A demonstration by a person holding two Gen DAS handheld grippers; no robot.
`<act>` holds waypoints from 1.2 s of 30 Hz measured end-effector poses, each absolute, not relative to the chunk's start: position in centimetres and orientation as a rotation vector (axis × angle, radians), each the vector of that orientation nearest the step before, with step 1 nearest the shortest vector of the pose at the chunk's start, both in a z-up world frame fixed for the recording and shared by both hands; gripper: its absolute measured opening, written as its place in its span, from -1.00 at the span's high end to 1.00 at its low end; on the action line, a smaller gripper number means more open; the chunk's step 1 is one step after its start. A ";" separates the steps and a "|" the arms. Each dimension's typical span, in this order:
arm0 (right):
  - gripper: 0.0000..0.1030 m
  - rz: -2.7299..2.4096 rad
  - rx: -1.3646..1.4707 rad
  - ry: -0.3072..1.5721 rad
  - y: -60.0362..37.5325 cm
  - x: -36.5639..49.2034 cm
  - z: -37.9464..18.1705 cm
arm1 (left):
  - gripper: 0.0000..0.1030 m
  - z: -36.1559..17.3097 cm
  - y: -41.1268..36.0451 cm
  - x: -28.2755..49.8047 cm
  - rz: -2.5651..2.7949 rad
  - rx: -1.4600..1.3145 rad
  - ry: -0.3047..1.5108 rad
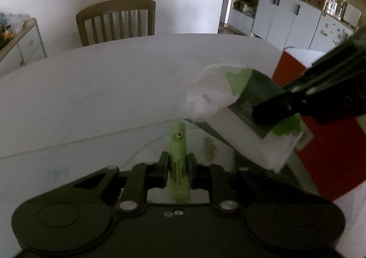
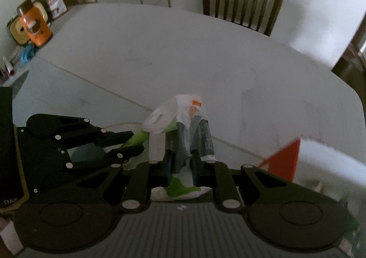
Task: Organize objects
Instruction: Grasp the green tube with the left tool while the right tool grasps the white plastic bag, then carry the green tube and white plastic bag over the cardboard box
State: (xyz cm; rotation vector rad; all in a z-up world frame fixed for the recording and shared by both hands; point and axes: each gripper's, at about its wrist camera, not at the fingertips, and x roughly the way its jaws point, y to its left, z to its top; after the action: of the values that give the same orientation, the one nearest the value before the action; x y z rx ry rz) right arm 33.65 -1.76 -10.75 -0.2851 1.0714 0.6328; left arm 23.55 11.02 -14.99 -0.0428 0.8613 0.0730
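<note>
Slender light-green plastic tube [image 1: 178, 161] with long axis pointing away from left black gripper [image 1: 178, 172], toward far edge of white table [image 1: 114, 79]. Left gripper tilted downward above table, jaws narrowed onto tube. Crumpled white, green and grey plastic bag [image 2: 183, 134] pinched upright in right black gripper [image 2: 181, 166], jaws nearly closed on it, beside red box [image 1: 320, 157]. Wooden slat-back chair [image 1: 116, 21] beyond table.
</note>
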 end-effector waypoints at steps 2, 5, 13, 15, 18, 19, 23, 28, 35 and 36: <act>0.70 0.628 -0.265 1.062 -2.4 32.4 -10.3 | 0.72 -14.3 10.7 22.7 0.078 -0.052 0.861; 0.70 0.624 -0.233 1.049 -3.3 30.6 -9.2 | 0.72 -12.9 10.2 21.8 0.076 -0.062 0.852; 0.70 0.577 -0.158 1.006 -6.8 26.5 -6.2 | 0.72 -9.3 7.3 19.6 0.062 -0.049 0.828; 0.70 0.569 -0.139 0.990 -7.8 25.5 -5.4 | 0.72 -8.5 6.4 19.2 0.054 -0.051 0.821; 0.70 0.549 -0.105 0.967 -9.6 24.4 -4.4 | 0.72 -7.5 5.0 18.9 0.042 -0.057 0.810; 0.70 0.539 -0.092 0.962 -10.3 24.0 -4.1 | 0.72 -7.1 4.5 18.9 0.040 -0.053 0.804; 0.70 0.482 -0.055 0.940 -12.9 22.9 -3.3 | 0.72 -6.0 2.7 19.0 0.028 -0.043 0.789; 0.70 0.420 -0.023 0.907 -16.7 22.0 -2.7 | 0.72 -5.2 -0.1 19.5 0.000 -0.034 0.782; 0.70 0.332 0.029 0.889 -22.6 22.6 -2.9 | 0.72 -4.6 -3.8 21.2 -0.034 0.003 0.762; 0.70 0.318 0.035 0.886 -23.4 22.8 -2.9 | 0.72 -4.7 -4.4 21.4 -0.040 0.005 0.762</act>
State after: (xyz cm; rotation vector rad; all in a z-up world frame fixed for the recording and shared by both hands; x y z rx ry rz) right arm 22.77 -23.41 -2.92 0.0346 0.8855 0.3177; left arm 21.40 -4.44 -4.65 0.0047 0.7624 -0.0397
